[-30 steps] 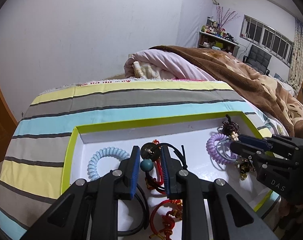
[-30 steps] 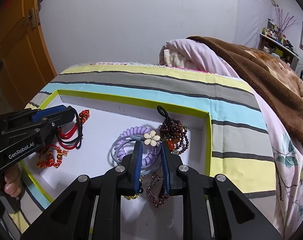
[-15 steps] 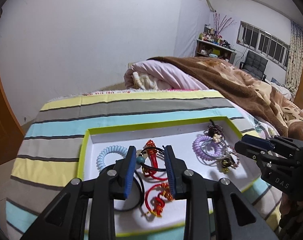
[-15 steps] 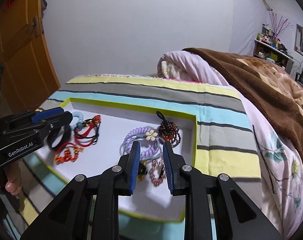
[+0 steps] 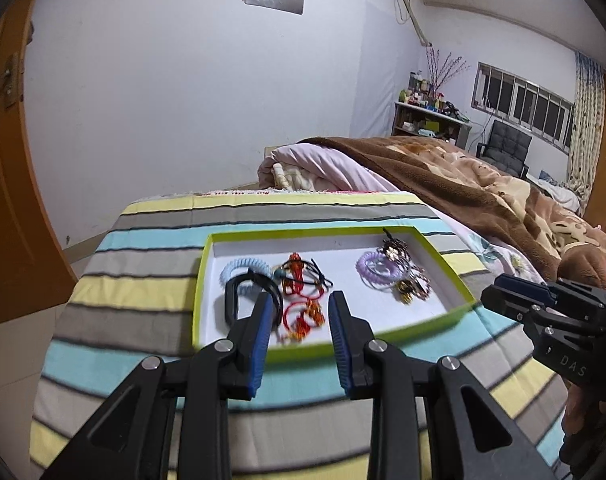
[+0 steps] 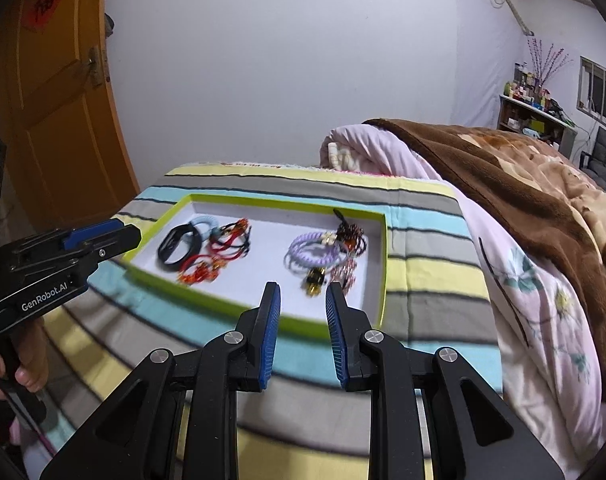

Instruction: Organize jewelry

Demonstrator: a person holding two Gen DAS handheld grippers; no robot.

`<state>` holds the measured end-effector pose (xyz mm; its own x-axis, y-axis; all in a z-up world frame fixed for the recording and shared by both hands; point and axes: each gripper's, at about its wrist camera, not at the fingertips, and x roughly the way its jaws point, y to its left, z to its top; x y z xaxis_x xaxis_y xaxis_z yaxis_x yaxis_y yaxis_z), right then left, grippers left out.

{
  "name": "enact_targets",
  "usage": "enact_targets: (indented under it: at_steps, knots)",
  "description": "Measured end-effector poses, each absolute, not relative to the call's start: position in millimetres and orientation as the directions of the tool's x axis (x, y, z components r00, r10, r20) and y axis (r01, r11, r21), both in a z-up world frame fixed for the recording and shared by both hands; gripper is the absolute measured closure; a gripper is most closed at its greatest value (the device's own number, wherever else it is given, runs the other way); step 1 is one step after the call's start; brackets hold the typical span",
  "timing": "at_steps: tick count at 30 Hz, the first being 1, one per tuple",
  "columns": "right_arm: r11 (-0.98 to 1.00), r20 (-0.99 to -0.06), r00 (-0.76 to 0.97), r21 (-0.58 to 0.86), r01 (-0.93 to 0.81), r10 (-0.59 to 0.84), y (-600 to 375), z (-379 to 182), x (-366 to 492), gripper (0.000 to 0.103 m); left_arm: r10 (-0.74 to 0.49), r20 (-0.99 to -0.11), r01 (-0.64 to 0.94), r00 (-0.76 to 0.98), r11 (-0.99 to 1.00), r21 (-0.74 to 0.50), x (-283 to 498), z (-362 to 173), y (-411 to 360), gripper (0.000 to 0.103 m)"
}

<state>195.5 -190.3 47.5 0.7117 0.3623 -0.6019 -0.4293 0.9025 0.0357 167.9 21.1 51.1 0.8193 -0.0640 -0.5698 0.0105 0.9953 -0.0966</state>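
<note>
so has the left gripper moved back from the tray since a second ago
Yes. The left gripper has pulled back and up: its fingertips were over the jewelry, now at the green tray's near rim.

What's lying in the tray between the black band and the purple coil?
Red cords with orange knots lie between the black band and the purple coil; then bare white tray floor. The right wrist view shows it best.

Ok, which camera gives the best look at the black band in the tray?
The right wrist view: the black band shows as a whole loop at the tray's left end, nothing in front. In the left wrist view the band is partly hidden behind the left claw's finger.
</note>
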Motion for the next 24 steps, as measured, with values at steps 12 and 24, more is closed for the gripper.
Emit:
enact_targets:
  at_steps: [12,24]
  knots:
    - [0.904,-0.555,0.741,0.051,-0.425,0.379,-203,53,118,0.079,-0.016,-0.549,-0.044,0.835,0.994,-0.096,96,50,16,0.073]
    - [0.908,-0.547,0.747,0.064,-0.413,0.378,-217,42,71,0.079,0.016,-0.545,-0.075,0.838,0.994,-0.085,44,46,10,0.073]
